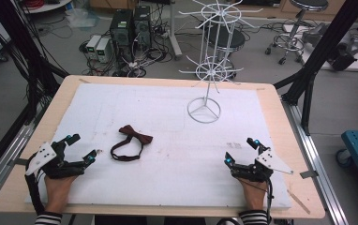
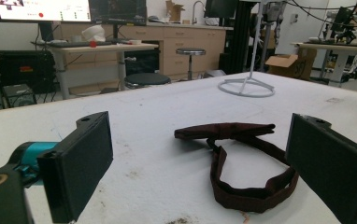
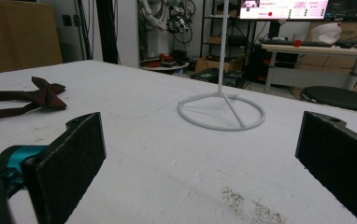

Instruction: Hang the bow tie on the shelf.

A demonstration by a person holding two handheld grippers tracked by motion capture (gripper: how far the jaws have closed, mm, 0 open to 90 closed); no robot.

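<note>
Bow tie (image 1: 131,141) is laid flat on the bench (image 1: 177,187), left of centre, just right of the left hand-held gripper (image 1: 79,148). Both hand-held grippers are spread, nothing pinched. Risk judged: the loose strap (image 2: 242,193) may be snagged or dragged if only one layer is caught.

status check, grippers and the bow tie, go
Left gripper open, jaws apart, just short of bow tie. Right gripper open, nothing held. Bow tie flat on table pad. White wire stand beyond, not in the way.
</note>
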